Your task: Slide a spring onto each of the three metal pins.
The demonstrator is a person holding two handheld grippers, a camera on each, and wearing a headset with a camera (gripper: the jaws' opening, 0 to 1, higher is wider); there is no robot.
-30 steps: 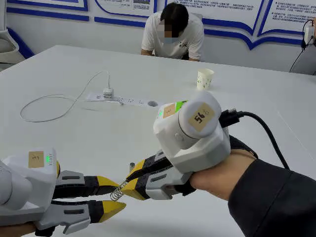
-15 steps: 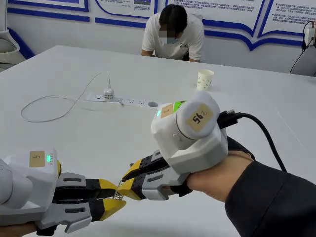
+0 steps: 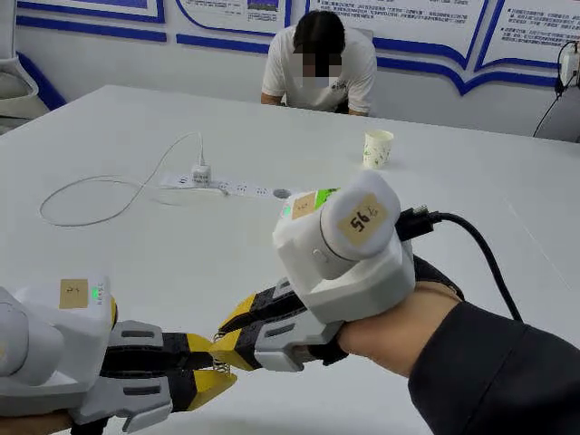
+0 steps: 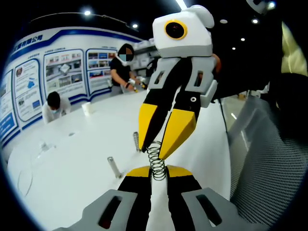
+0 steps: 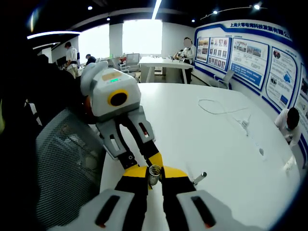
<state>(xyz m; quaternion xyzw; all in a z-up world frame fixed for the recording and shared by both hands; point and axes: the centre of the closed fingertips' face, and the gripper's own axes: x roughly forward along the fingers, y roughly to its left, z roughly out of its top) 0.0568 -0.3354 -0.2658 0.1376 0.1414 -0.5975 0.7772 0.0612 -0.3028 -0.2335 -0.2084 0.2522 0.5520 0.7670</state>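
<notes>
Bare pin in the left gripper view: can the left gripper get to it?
Probably yes: the pin stands just beside the left gripper with bare table between, though the right gripper also pinches the spring it holds.

The spring (image 4: 155, 161) is thin metal wire, bright and shiny along its coils. The pin (image 4: 114, 167) is duller silvery metal. The right gripper (image 3: 222, 333) and the left gripper (image 3: 214, 364) have smooth, glossy white plastic housings and grey plastic frames, with jaws tipped in matt yellow. The table (image 3: 181, 263) is white, smooth and faintly sheened. The cup (image 3: 377, 148) looks like paper. The sleeve (image 3: 507, 372) is dark matt cloth.
</notes>
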